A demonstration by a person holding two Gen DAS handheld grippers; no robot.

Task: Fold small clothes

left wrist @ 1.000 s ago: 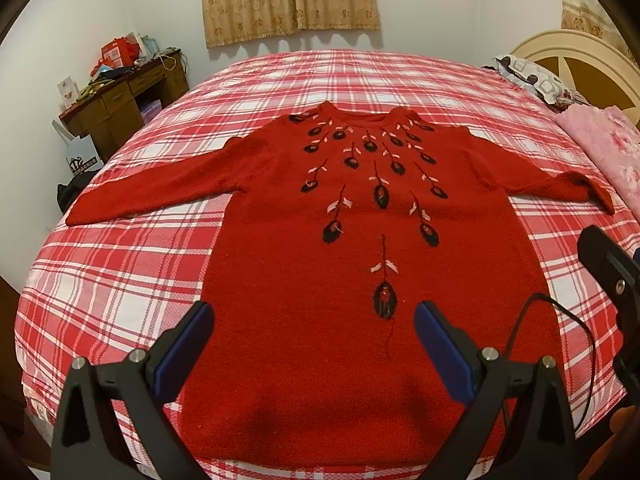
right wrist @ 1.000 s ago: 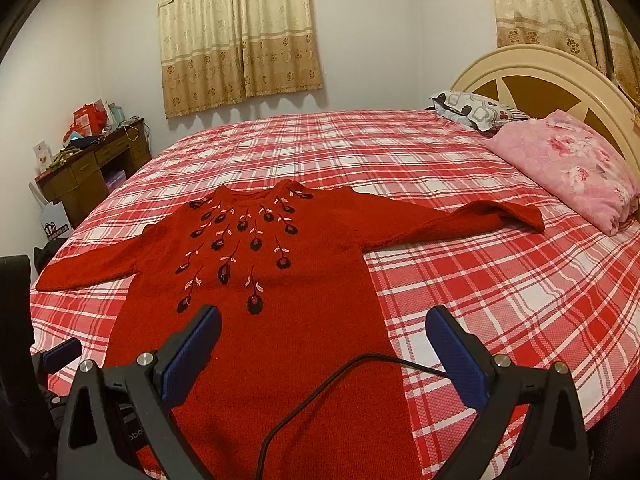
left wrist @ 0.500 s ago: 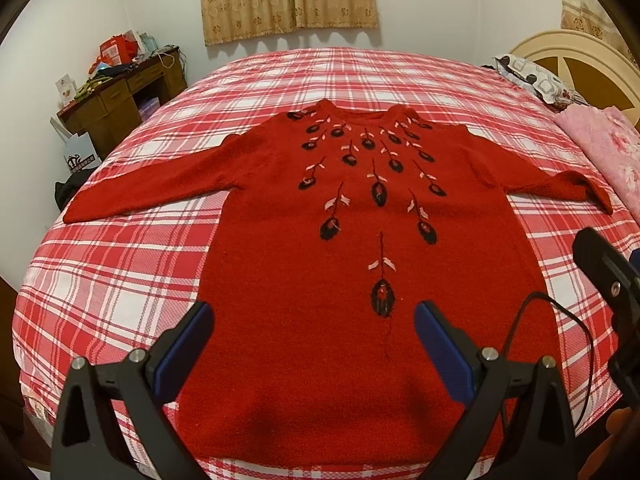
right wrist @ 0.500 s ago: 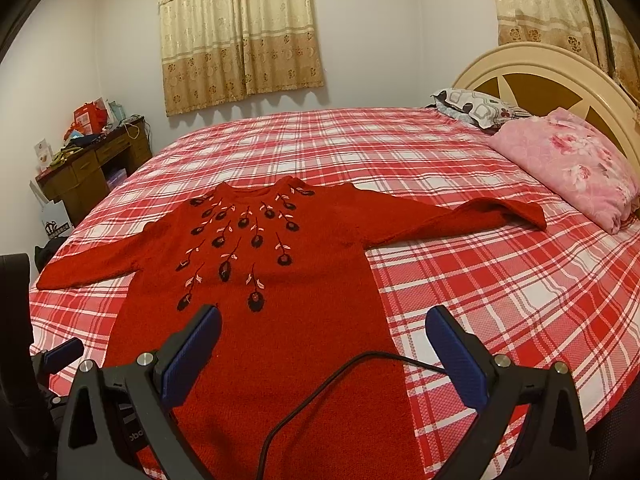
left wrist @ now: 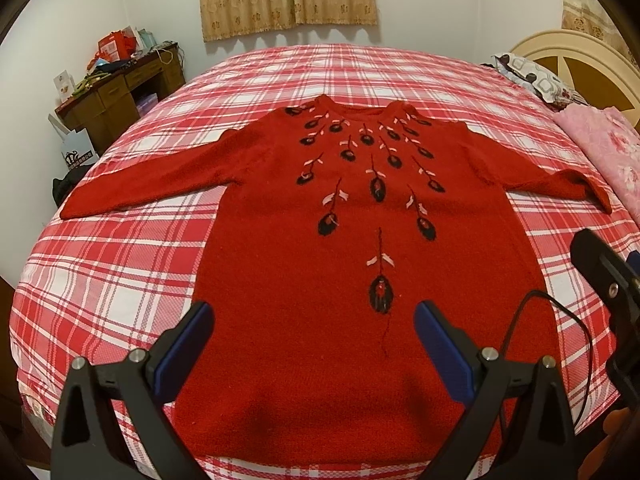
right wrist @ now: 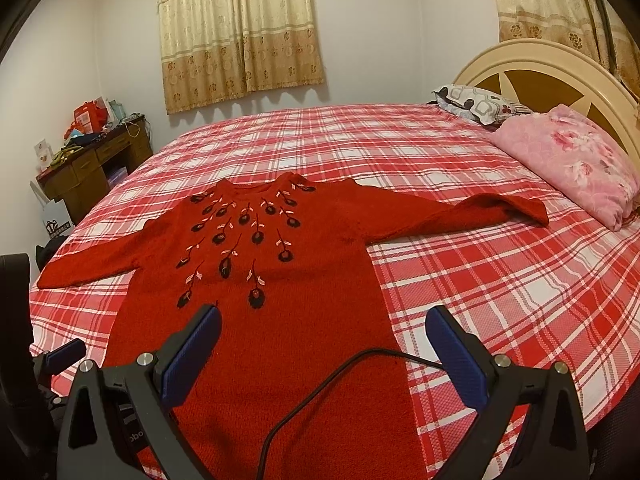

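- On the near half of the bed [right wrist: 460, 168], a red sweater [left wrist: 360, 280] lies flat, front up, hem toward the near edge, neck toward the far edge, both sleeves spread out sideways.
- Left gripper [left wrist: 314, 344] hovers above the hem area, jaws wide apart, holding nothing.
- Right gripper [right wrist: 322, 350] hovers over the sweater's right side near the hem, jaws wide apart too, empty; a black cable [right wrist: 340, 376] droops between its fingers.
- No fold made yet, by the look of it; step in hand is likely the approach for the first grasp.
- To do it well: probably take one sleeve cuff or a hem corner per gripper, pinch only the knit and not the plaid sheet [right wrist: 500, 280] under it.
- Knit looks thick and floppy; grab well in from the edge so it does not slip out, lift low and lay it across evenly.
- Keep the cable clear of the jaws before closing.
- Right sleeve [right wrist: 460, 216] ends just beside a pink folded blanket [right wrist: 576, 160] at the bed's right edge; avoid dragging that.
- Left sleeve [left wrist: 152, 184] reaches toward the bed's left edge.
- Room: curved headboard [right wrist: 532, 68] and a patterned pillow [right wrist: 476, 104] at right, beige curtains [right wrist: 240, 32] on the far wall, cluttered wooden desk [right wrist: 92, 164] at left.
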